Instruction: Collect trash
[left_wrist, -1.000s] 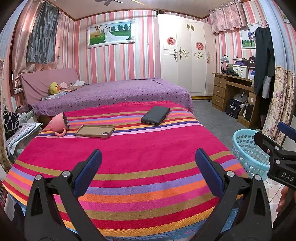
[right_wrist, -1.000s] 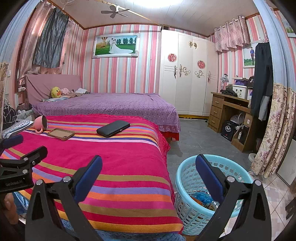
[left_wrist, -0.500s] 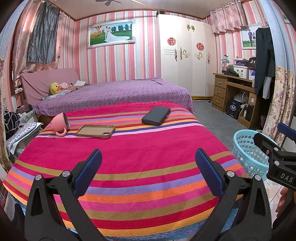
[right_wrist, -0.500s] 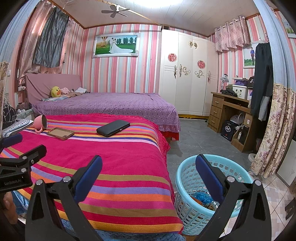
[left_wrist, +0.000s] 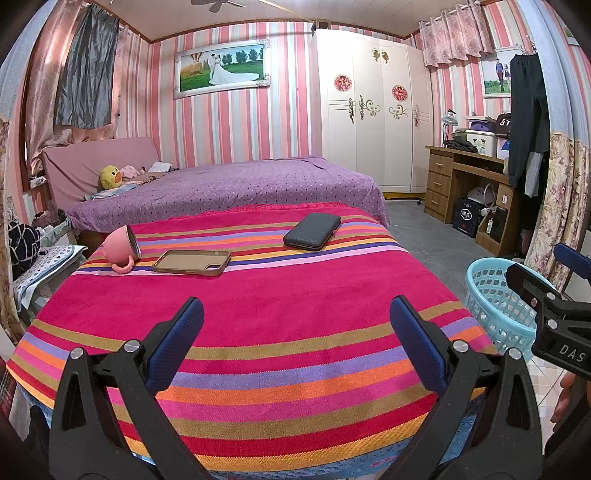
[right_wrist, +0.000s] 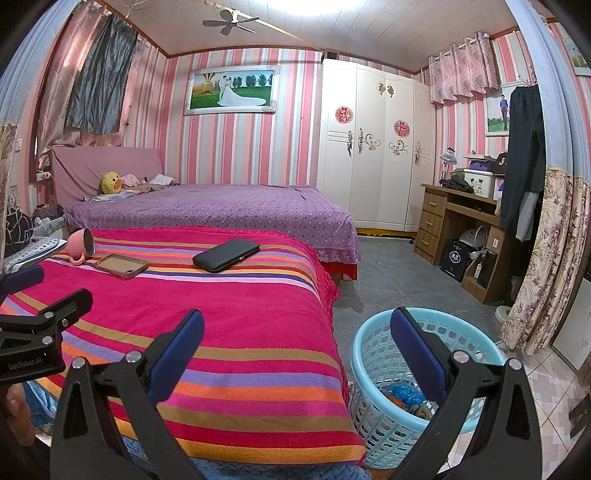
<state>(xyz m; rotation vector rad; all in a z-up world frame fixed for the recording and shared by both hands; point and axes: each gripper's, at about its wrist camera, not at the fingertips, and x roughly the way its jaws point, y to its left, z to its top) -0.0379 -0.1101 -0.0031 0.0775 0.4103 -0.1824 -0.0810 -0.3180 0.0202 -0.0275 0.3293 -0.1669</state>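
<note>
A light blue plastic basket (right_wrist: 373, 354) stands on the floor at the bed's right side, with blue and orange trash (right_wrist: 404, 393) in its bottom; it also shows in the left wrist view (left_wrist: 491, 295). My right gripper (right_wrist: 295, 343) is open and empty, held above the bed's edge and the basket. My left gripper (left_wrist: 295, 332) is open and empty over the near part of the striped bedspread (left_wrist: 277, 295). The right gripper's side shows at the right edge of the left wrist view (left_wrist: 554, 306).
On the bedspread's far part lie a tipped pink mug (left_wrist: 120, 249), a tan phone case (left_wrist: 192, 262) and a black wallet (left_wrist: 312, 236). A purple bed (left_wrist: 229, 188) stands behind. A wooden desk (right_wrist: 465, 236) and a white wardrobe (right_wrist: 373, 147) stand to the right.
</note>
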